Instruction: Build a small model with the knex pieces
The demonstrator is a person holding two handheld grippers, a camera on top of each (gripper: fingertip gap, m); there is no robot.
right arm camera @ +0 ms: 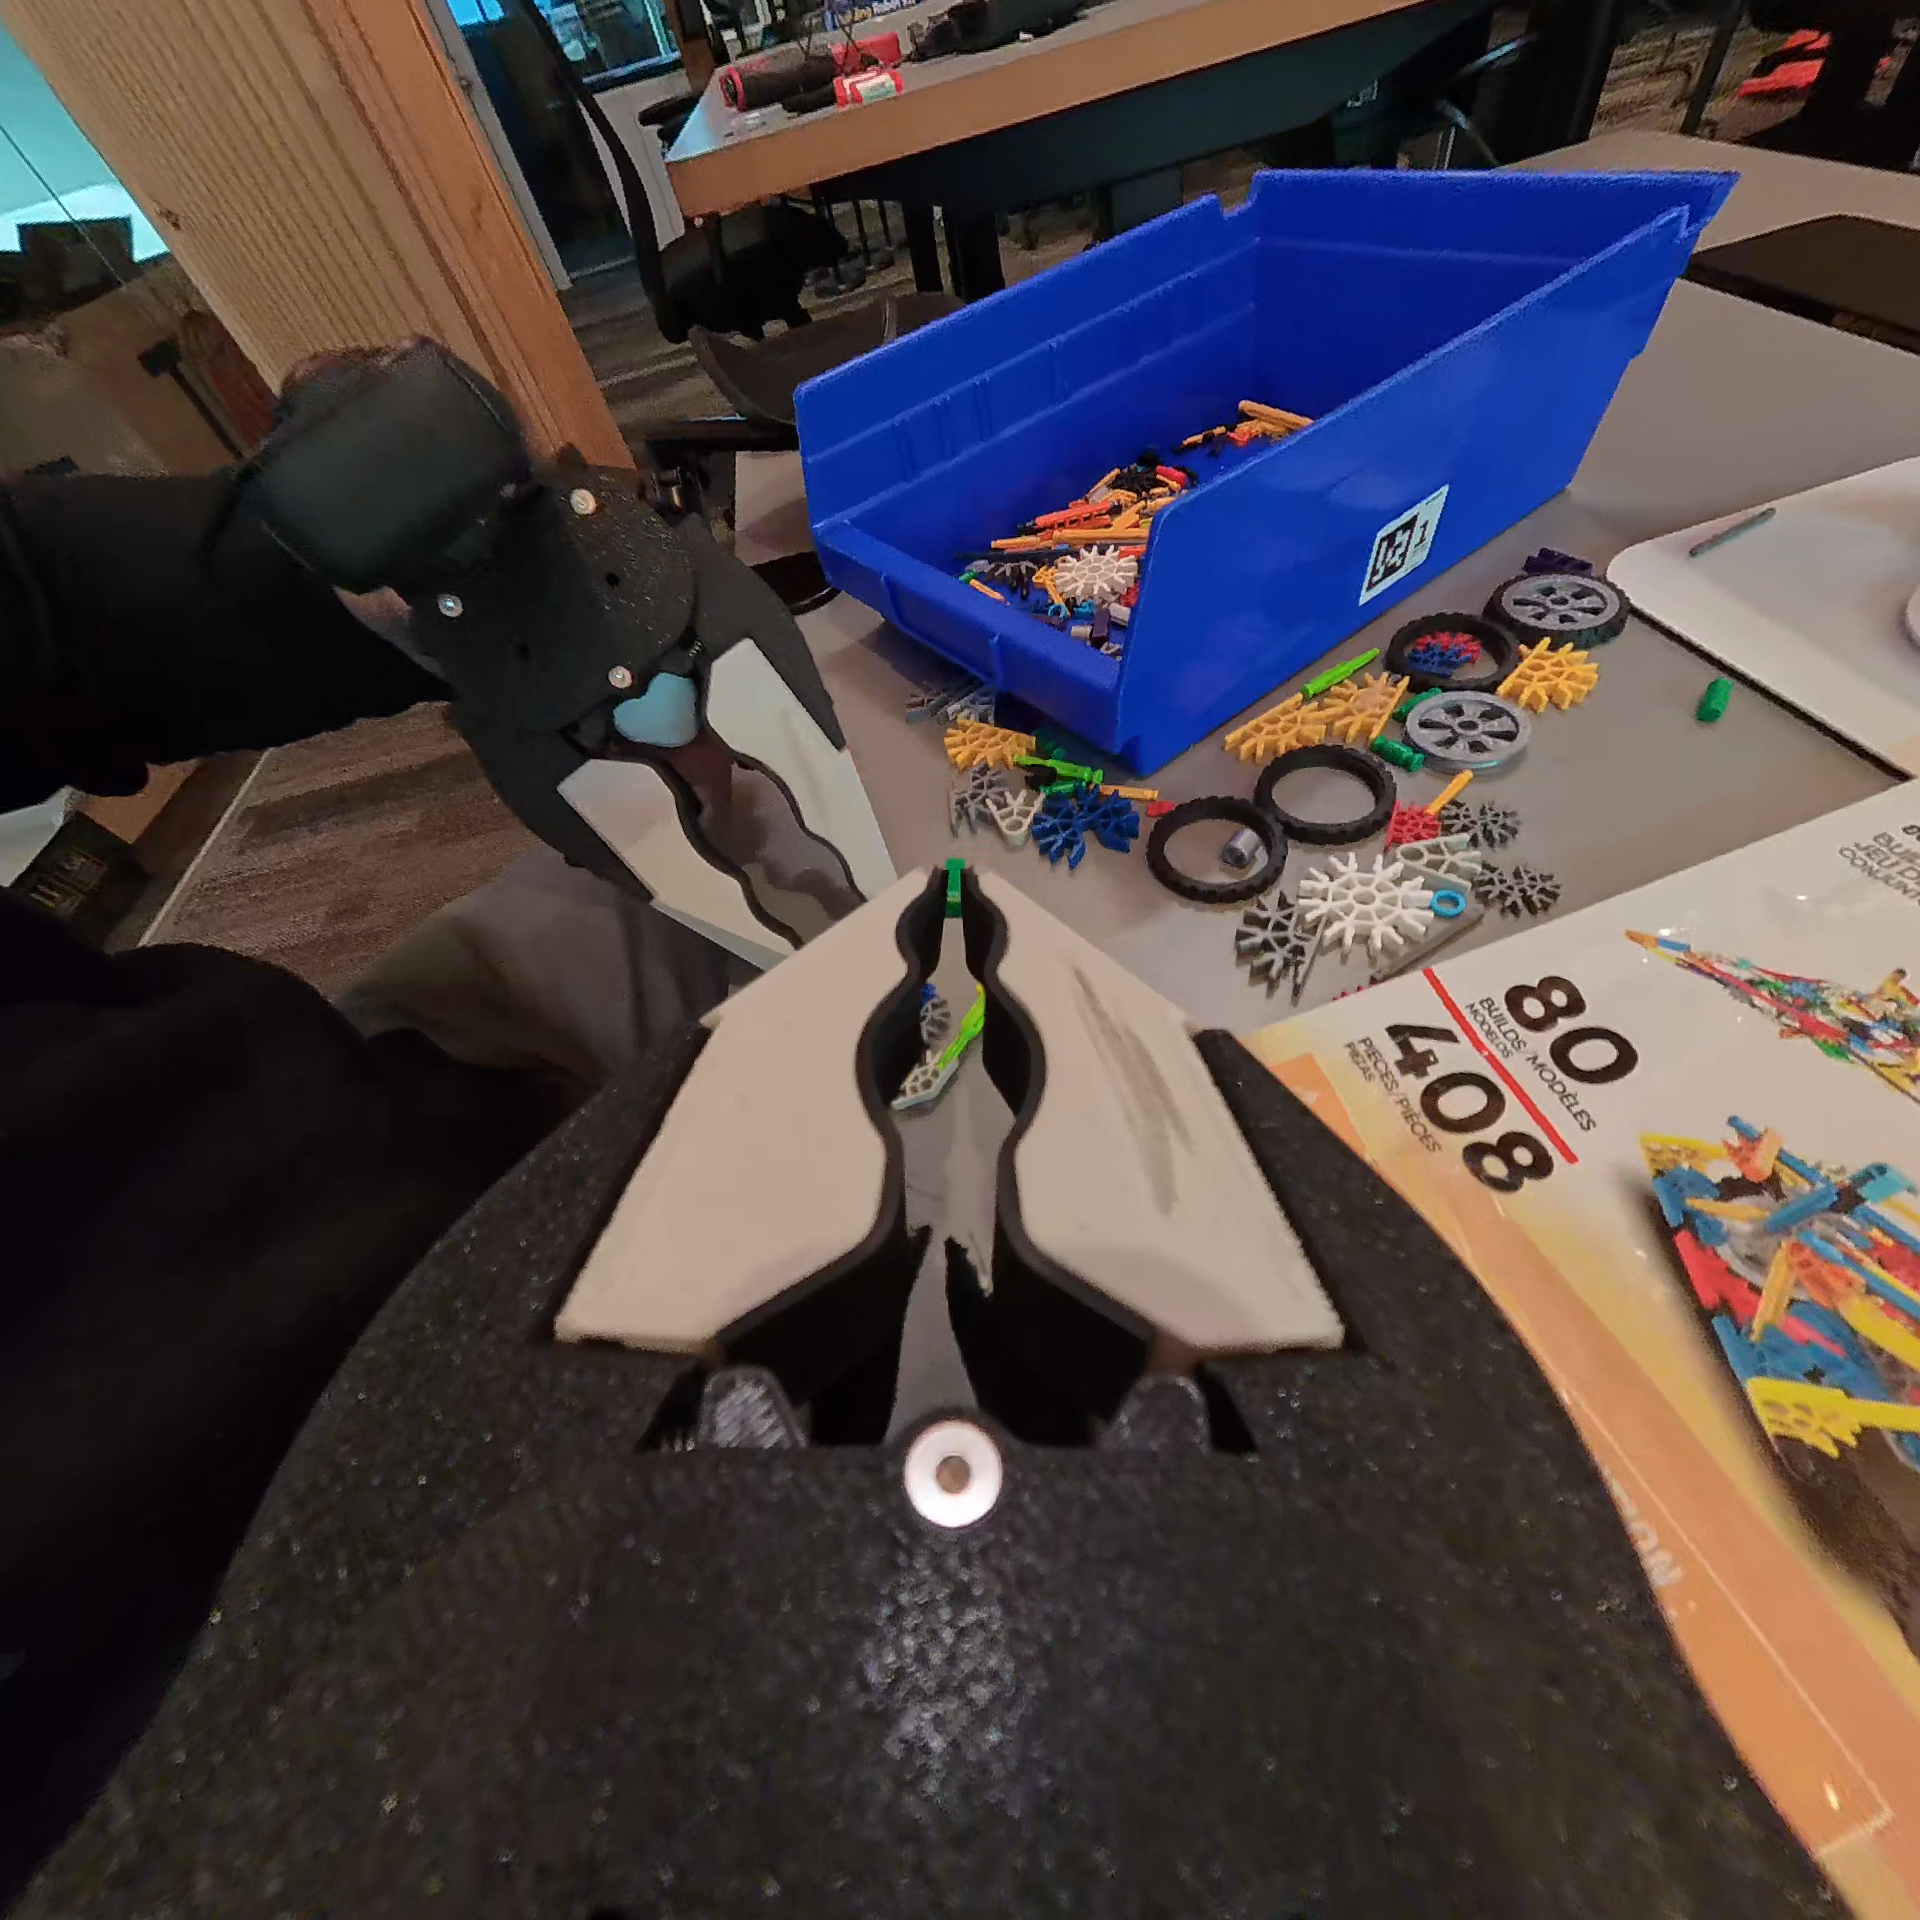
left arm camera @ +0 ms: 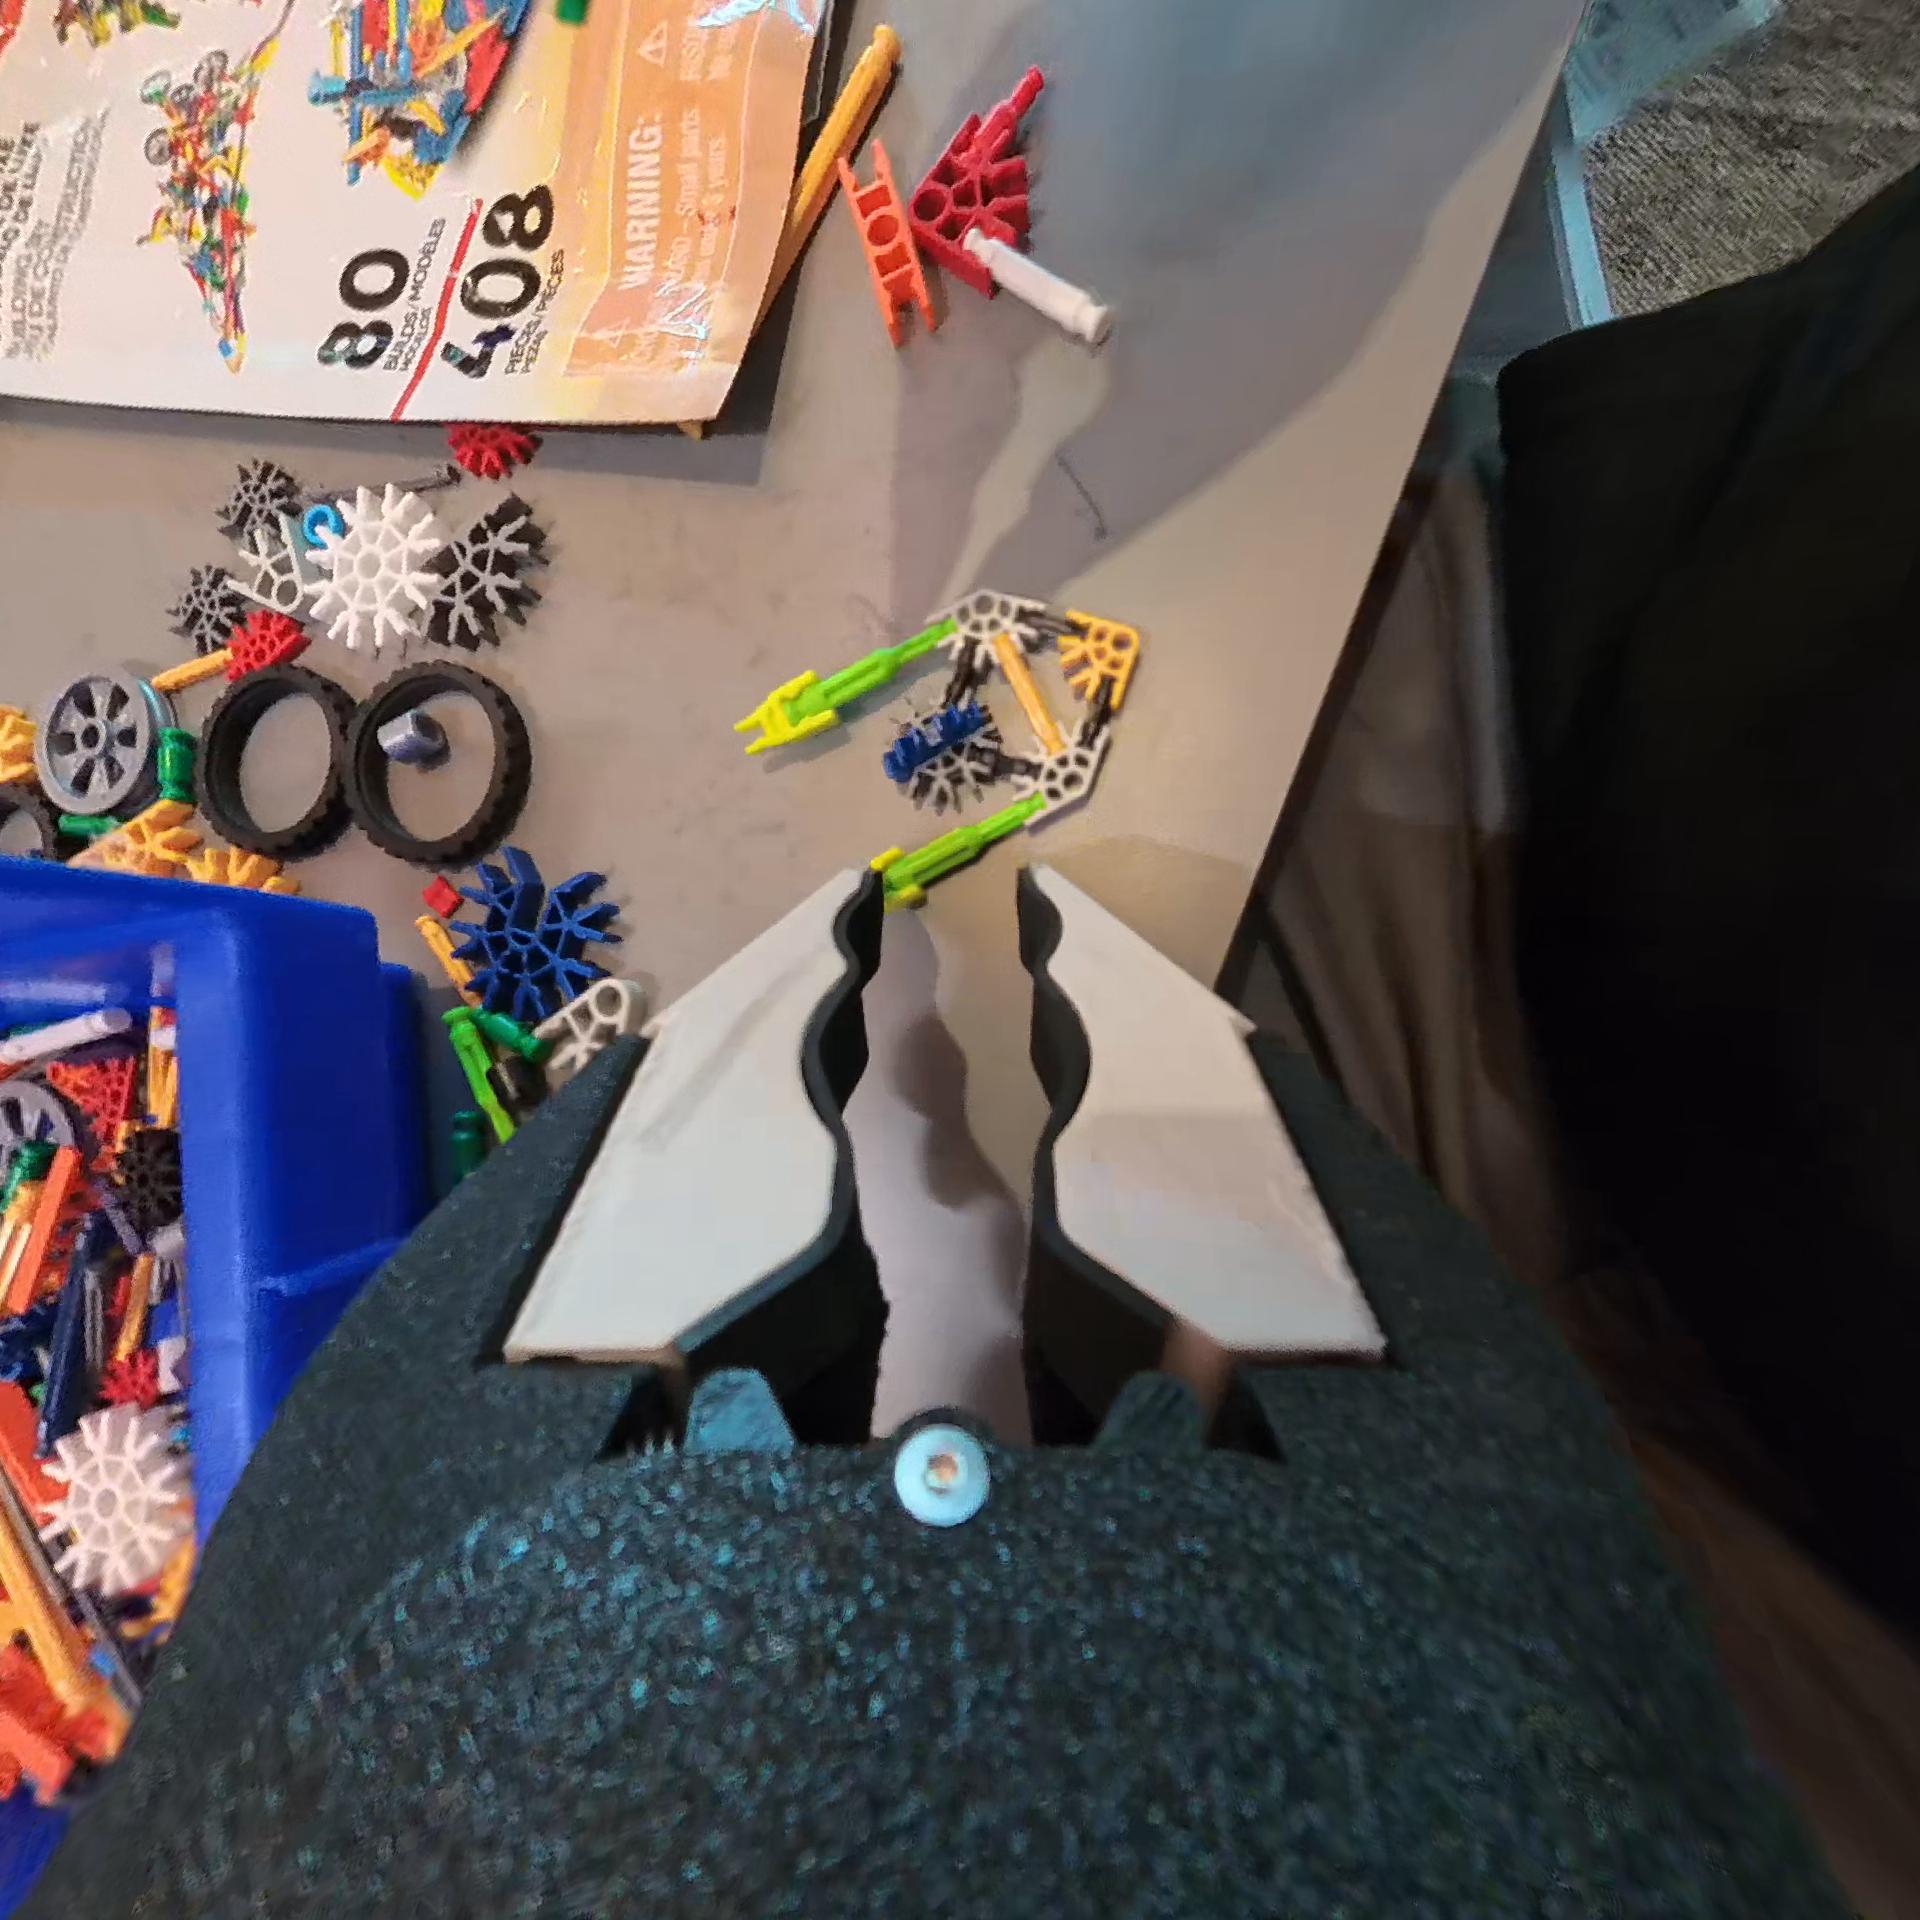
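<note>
My left gripper [left arm camera: 948, 883] is open and empty, low over the grey table [left arm camera: 727, 499]. Its left fingertip is next to a lime green rod [left arm camera: 961, 844] that sticks out of a small assembly [left arm camera: 1023, 707] of grey, yellow, black and blue connector pieces just ahead. My right gripper [right arm camera: 954, 881] is shut on a small dark green piece [right arm camera: 954, 885] that pokes out at its tips. Part of the assembly [right arm camera: 940, 1055] shows through the gap between its fingers. The left gripper [right arm camera: 805, 909], held by a black-gloved hand [right arm camera: 384, 478], shows just to the left.
A blue bin [right arm camera: 1351, 540] of loose pieces stands on the table; it is also at lower left in the left wrist view [left arm camera: 281, 1039]. Black tyres [left arm camera: 442, 769], a white snowflake connector [left arm camera: 369, 566] and other parts lie scattered. A printed sheet [right arm camera: 1507, 1195] lies right. The table edge [left arm camera: 1382, 623] runs close right. Left tips to right tips: about 12 centimetres.
</note>
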